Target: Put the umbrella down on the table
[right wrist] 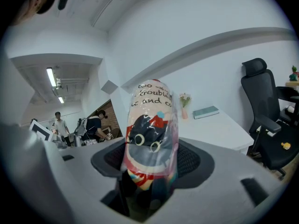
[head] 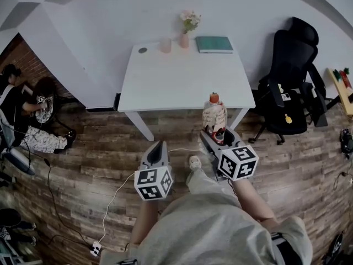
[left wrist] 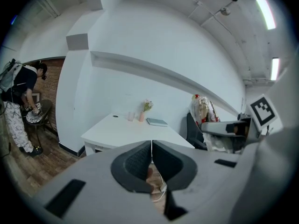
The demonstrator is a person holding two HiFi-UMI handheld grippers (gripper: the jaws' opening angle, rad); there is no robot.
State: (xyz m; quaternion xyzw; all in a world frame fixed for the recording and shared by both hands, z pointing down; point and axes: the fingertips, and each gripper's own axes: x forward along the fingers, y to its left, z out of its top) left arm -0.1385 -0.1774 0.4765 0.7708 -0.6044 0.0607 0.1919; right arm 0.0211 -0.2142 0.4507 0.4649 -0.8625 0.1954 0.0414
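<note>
Reading the head view as a clock face, at 9 o'clock a person (head: 34, 117) crouches by a brick wall, well apart from my work. Near the centre, at 7 o'clock, the left gripper (head: 158, 148) points toward the table (head: 165, 87). Its own camera shows its jaws pressed together tip to tip with nothing between them (only floor and a white cable (head: 118, 195) show beneath).

The white table fills 12 o'clock. Along its far edge stand a pink cup (head: 165, 45) at 11, a vase of flowers (head: 188, 29) at 12 and a green book (head: 214, 44) at 1.

At 4 o'clock from centre, the right gripper (head: 218, 137) has its jaws spread wide and pressed against both sides of the umbrella (head: 214, 115). It is folded, in a clear sleeve with a cartoon print, and stands upright in the grip with its red tip up. It is off the table, and its top shows against the table's near edge by the right-hand corner.

A black office chair (head: 289, 87) sits at 2 o'clock, beside the table.
</note>
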